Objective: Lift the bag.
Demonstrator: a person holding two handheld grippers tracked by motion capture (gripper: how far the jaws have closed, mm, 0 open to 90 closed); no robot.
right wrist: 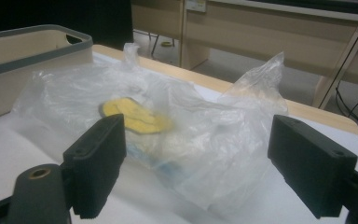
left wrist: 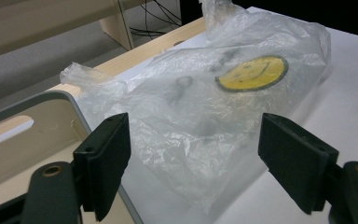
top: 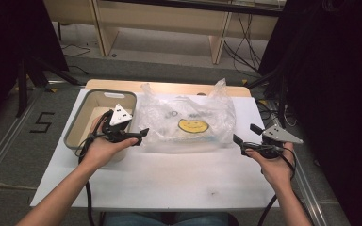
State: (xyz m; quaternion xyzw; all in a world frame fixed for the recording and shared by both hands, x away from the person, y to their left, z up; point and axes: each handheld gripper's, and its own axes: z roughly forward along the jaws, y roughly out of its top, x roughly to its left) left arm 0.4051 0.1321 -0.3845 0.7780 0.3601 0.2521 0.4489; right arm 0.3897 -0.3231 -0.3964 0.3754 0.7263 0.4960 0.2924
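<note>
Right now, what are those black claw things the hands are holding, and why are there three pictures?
Those are grippers: hand-held tools with two black jaws that pinch. A person holds the left gripper and the right gripper. One picture comes from a camera above the white table. The other two come from small cameras riding on each gripper, looking out between its jaws. On the table lies a crinkly clear plastic bag with a yellow smiley face, and beside it stands a grey-rimmed bin. Both grippers are open, one on each side of the bag, holding nothing.
</note>
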